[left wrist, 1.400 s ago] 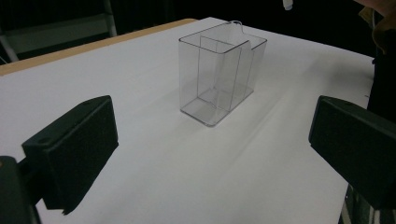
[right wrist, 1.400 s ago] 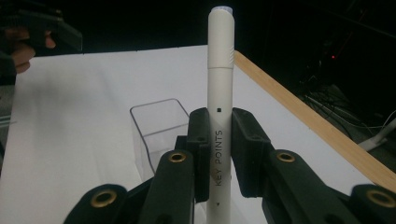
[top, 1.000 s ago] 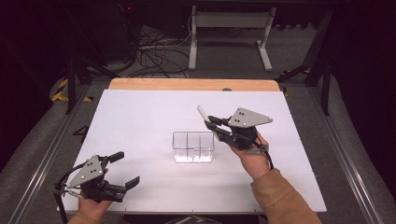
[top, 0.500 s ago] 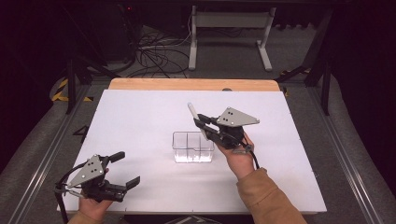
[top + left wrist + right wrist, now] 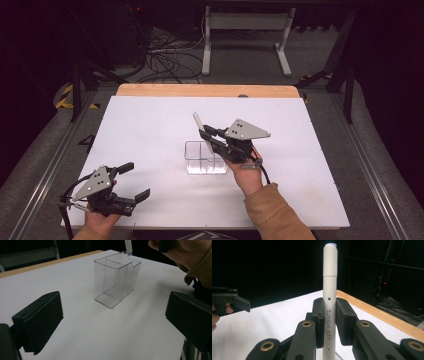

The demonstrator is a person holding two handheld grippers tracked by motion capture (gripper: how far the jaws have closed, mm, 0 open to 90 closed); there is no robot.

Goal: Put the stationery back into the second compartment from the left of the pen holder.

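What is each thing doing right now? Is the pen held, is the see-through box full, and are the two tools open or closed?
White pen: capped, clamped upright in the right tool, its lower end at the box's rim.
Clear box: upright on the table, divided inside, compartments empty.
Right tool: shut on the pen, over the box.
Left tool: open, holding nothing.
White table: bare apart from the box.

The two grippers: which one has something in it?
The right gripper, above the clear divided box. Its jaws are clamped on a white pen marked KEY POINTS. The left gripper, near the table's front edge, is open, nothing between its jaws.
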